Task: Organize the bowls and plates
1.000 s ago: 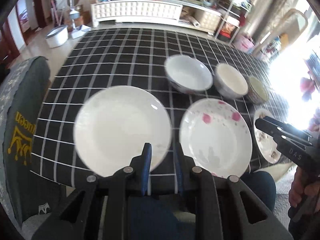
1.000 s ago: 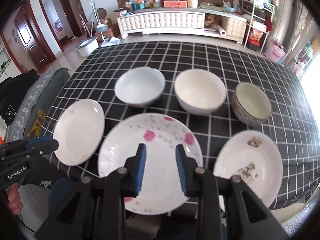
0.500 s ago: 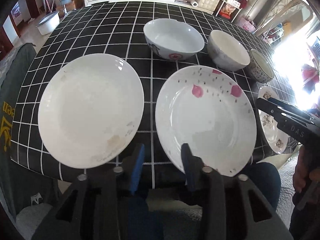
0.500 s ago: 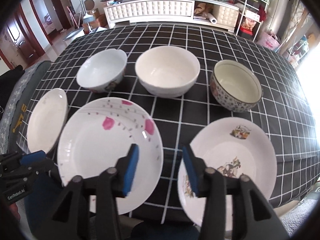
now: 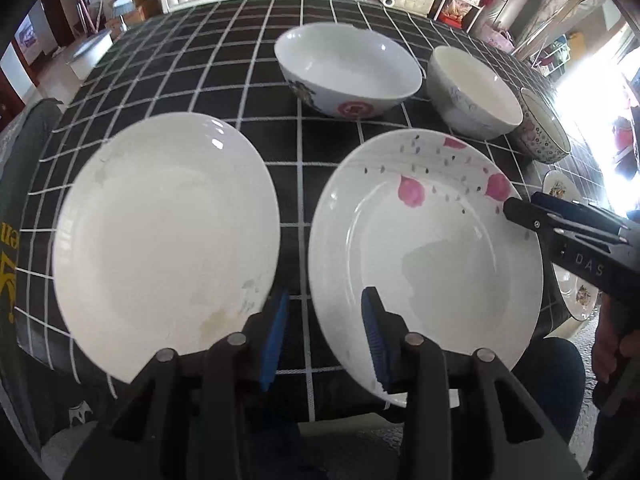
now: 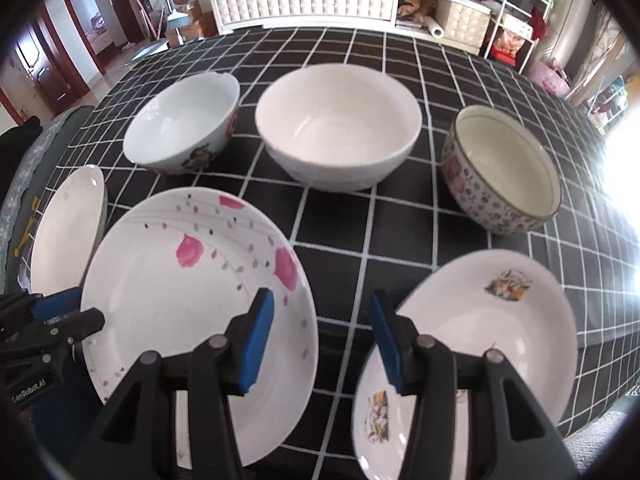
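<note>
Three plates lie along the near edge of the checked table: a plain white plate (image 5: 164,240) at left, a pink-flowered plate (image 5: 424,256) in the middle, and a picture-printed plate (image 6: 476,352) at right. Behind them stand a white bowl with a red mark (image 5: 348,70), a plain white bowl (image 6: 338,128) and a patterned bowl (image 6: 504,172). My left gripper (image 5: 322,338) is open and empty, over the gap between the white and flowered plates. My right gripper (image 6: 322,338) is open and empty, over the gap between the flowered and printed plates.
The black tablecloth with white grid (image 6: 400,64) covers the table. A grey chair back (image 5: 16,208) stands at the left edge. A white cabinet (image 6: 308,0) and shelves (image 6: 516,20) line the far wall. The plates overhang the near table edge.
Both grippers have moved forward and down toward the plates and opened wider. The right gripper shifted right, from over the flowered plate to the gap beside the printed plate.
</note>
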{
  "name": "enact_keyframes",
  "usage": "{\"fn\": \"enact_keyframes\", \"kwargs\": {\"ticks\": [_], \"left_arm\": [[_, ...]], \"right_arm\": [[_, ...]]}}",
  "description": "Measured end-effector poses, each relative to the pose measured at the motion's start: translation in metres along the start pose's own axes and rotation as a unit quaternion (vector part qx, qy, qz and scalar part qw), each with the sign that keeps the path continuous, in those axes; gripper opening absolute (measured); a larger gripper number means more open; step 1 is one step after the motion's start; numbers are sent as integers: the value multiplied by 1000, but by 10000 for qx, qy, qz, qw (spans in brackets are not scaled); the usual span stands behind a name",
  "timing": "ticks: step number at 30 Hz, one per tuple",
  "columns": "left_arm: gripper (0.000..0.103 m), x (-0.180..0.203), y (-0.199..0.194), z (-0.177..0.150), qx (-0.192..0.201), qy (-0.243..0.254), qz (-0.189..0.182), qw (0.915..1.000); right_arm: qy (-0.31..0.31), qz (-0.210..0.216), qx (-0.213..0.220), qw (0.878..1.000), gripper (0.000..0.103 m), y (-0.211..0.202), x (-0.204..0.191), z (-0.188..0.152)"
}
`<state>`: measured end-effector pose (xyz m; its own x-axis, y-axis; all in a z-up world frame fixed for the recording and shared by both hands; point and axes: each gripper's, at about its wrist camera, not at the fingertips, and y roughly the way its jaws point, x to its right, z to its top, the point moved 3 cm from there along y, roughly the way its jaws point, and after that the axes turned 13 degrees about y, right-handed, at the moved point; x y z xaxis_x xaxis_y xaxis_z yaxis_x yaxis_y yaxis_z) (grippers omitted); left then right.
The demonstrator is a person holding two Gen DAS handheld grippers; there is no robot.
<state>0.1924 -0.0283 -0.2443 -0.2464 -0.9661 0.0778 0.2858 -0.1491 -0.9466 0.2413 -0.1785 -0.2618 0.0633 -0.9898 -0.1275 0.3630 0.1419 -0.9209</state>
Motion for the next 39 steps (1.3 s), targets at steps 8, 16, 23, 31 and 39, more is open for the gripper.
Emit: {"fn": "enact_keyframes", "kwargs": {"ticks": [8,16,23,31,39], "left_arm": [[22,8,4,9,153,282,218,9992],[22,0,4,19,222,218,139,9994],[12,-3,5,22,219,256,199,9992],[7,-6,7,22,210,150,71,9996],[7,-6,9,23,255,171,52,9995]], "right_arm": [[193,64,-123,9997,54,-3,0,-11],[553,44,-188,9983,36,-6,7,-16],[657,-26,-303,9974,28,-8,4,-21],[835,-16,-279,9961,26,-8,5,-21],[900,-86,-240,9956,23,-10,6,-23]]}}
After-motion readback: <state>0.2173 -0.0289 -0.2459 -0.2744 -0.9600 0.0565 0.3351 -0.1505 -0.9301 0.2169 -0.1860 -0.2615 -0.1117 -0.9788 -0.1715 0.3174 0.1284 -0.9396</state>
